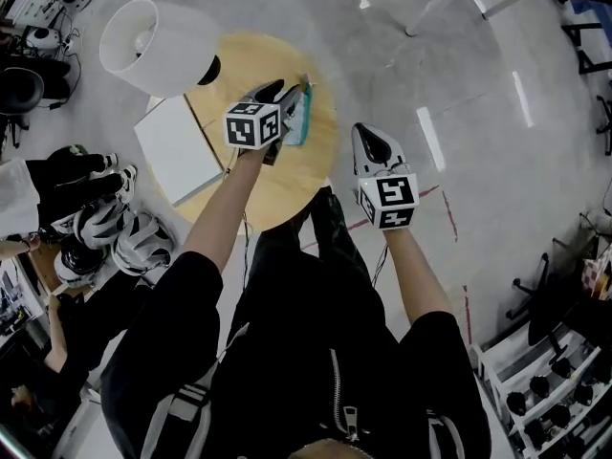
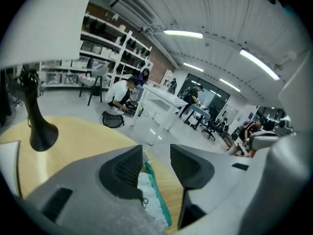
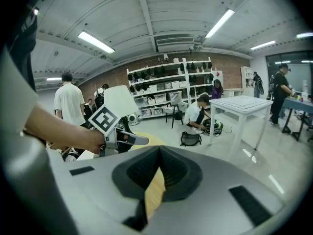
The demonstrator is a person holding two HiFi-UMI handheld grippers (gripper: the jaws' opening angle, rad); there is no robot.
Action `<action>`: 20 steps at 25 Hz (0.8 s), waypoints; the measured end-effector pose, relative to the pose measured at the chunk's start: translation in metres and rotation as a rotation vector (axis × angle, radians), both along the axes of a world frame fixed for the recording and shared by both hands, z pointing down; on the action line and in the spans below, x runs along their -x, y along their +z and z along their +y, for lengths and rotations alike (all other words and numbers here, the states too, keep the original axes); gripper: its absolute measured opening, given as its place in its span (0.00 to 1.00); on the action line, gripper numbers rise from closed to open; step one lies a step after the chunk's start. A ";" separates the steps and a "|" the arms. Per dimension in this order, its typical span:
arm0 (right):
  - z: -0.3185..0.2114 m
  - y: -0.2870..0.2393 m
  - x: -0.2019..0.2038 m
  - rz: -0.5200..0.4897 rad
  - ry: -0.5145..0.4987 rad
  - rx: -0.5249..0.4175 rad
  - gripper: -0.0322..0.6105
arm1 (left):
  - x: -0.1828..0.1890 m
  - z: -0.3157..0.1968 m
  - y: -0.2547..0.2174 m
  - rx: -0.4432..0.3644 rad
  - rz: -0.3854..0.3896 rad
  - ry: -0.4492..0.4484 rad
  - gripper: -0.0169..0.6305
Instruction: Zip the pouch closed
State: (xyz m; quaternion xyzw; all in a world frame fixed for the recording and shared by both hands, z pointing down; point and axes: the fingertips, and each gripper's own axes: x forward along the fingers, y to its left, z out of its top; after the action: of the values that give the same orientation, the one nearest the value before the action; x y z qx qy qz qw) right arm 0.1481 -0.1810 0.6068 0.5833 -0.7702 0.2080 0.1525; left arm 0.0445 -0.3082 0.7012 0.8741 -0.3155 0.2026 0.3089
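Showed, far left, a white-shaded lamp [image 1: 153, 46] and a white pad [image 1: 177, 149] on a round wooden desk [image 1: 277, 194]. Found the pouch [image 1: 300, 120], white with a teal edge, lying flat near the desk's right rim. Looked light, soft and floppy, so likely to buckle or slide under a pull. Probably best pinned by the fabric at one end while pinching the small zip tab at the other. Could not make out that tab.

Held the left tongs [image 1: 292, 92] on an outstretched forearm, tilted down over the pouch. Jaws apart, left jaw just beside or touching the fabric, clamped on nothing.

Hung the right tongs [image 1: 367, 140] further right, off the desk and above the floor, forearm pointing forward. Jaws pressed together, gripping nothing.
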 end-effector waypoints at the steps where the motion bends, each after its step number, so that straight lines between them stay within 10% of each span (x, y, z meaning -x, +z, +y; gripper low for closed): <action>1: 0.001 0.002 -0.004 0.001 0.006 0.006 0.06 | -0.005 -0.004 0.009 0.040 0.006 -0.008 0.31; 16: 0.017 0.029 -0.045 0.006 0.086 0.092 0.06 | -0.045 -0.038 0.104 0.362 -0.120 -0.097 0.38; 20: 0.019 0.030 -0.048 0.000 0.092 0.102 0.06 | -0.033 -0.041 0.111 0.381 -0.126 -0.162 0.08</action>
State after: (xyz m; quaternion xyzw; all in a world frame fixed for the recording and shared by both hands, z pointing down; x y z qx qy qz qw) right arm 0.1966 -0.1624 0.6371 0.6095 -0.7310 0.2538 0.1724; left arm 0.0772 -0.3489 0.8124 0.7574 -0.3592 0.2872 0.4635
